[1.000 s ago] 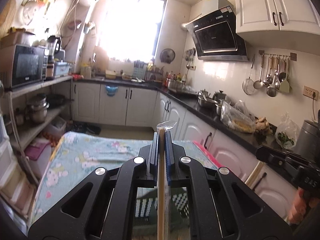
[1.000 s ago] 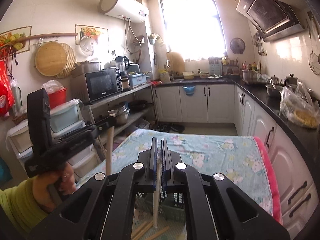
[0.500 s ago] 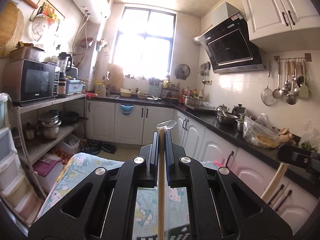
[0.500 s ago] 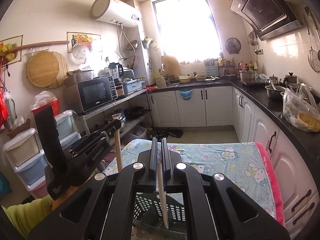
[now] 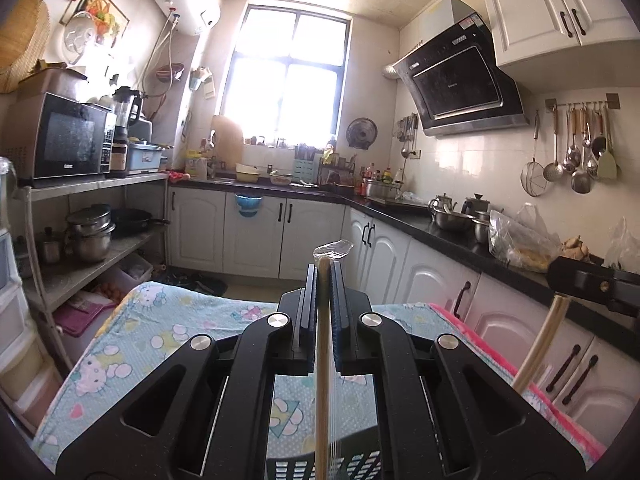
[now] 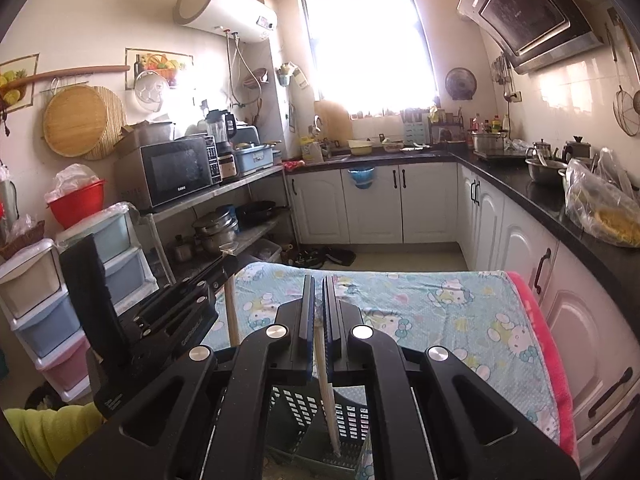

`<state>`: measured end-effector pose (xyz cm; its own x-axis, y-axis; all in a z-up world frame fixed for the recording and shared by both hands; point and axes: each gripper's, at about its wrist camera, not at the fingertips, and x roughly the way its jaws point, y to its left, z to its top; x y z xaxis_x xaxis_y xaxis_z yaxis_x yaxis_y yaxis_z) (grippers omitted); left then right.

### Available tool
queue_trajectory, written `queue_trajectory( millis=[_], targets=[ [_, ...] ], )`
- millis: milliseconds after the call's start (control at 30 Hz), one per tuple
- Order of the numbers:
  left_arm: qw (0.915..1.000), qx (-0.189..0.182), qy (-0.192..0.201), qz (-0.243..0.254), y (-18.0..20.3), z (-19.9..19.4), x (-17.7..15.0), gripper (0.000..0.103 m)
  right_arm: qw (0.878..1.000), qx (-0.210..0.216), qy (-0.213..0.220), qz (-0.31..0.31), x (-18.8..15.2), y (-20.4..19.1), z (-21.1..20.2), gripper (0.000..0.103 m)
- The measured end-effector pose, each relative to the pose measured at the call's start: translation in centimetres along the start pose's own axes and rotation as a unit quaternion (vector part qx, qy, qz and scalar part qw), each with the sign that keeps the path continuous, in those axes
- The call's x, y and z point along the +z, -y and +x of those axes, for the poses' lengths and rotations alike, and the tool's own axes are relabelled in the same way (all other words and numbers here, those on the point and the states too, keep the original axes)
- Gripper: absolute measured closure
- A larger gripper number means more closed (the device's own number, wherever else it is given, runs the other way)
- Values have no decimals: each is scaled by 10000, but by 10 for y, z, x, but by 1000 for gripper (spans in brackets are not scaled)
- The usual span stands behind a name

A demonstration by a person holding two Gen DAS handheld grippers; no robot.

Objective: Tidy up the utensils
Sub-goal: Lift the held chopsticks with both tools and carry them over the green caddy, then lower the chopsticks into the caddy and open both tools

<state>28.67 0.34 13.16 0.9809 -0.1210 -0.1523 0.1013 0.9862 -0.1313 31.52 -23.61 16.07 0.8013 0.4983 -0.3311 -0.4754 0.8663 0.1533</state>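
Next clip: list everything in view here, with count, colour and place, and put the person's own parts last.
chopsticks: two, pale wood, one clamped in each gripper
slotted basket: one, dark green, on the table below the grippers
tablecloth: one, light blue cartoon print, over the table
microwave: one, dark, top shelf on the left
water heater: one, white, high on the wall
range hood: one, black, right wall
hanging ladles: several, metal, rail on the right wall
left gripper: black, shut on a chopstick
right gripper: black, shut on a chopstick
sleeve: yellow-green, lower left
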Motion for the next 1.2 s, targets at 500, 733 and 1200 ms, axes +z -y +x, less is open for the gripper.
queue_trajectory(
  millis=[500, 733, 1200],
  targets=[
    [9981, -196, -588, 11, -15, -8, -33, 100, 9996, -118, -153, 201, -36, 7, 14, 98],
    [9961, -234, -850, -102, -23, -16, -41, 99, 9992, -316, -137, 216, -45, 13, 9, 98],
    [9903, -280, -1314, -359, -35, -40, -55, 70, 9979, -509, -123, 371, -59, 22, -10, 80]
  ],
)
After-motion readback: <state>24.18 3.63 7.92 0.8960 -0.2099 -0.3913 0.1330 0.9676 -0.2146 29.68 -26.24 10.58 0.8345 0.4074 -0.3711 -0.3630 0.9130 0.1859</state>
